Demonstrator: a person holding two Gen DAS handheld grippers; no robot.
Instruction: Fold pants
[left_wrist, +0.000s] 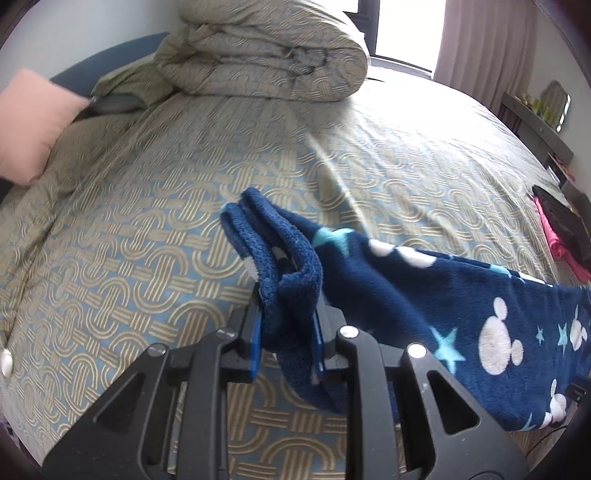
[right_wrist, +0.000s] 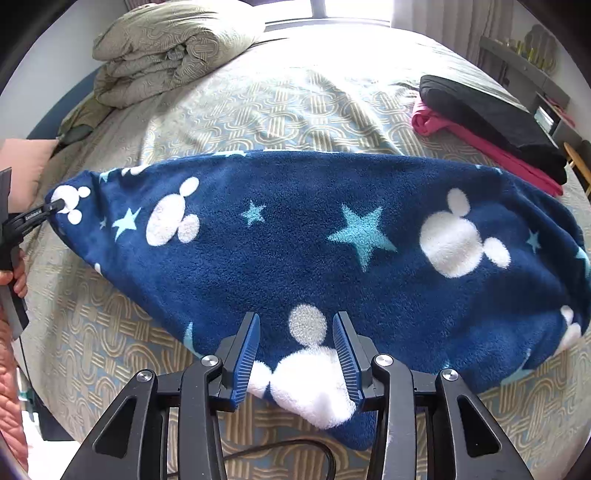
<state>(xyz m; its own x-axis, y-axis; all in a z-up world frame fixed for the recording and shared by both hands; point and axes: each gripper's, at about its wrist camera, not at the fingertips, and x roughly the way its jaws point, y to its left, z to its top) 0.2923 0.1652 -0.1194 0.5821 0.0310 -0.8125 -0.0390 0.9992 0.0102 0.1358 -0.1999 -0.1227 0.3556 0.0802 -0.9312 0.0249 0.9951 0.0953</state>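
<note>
Left tongs (left_wrist: 288, 314) are clamped on a bunched end of the blue fleece pants (right_wrist: 314, 251), holding that end up off the bed (left_wrist: 147, 240), likely so it can be carried over for a fold. Right tongs (right_wrist: 295, 354) stand apart, pads (right_wrist: 248, 354) not pressing, with the near edge of the pants lying between them. Beyond them the pants stretch sideways across the bed; a folded duvet (left_wrist: 266, 55) sits well past, out of the way.

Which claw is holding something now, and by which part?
The left claw clamps the bunched end of the dark blue fleece pants; the right claw stands open around their near edge.
</note>
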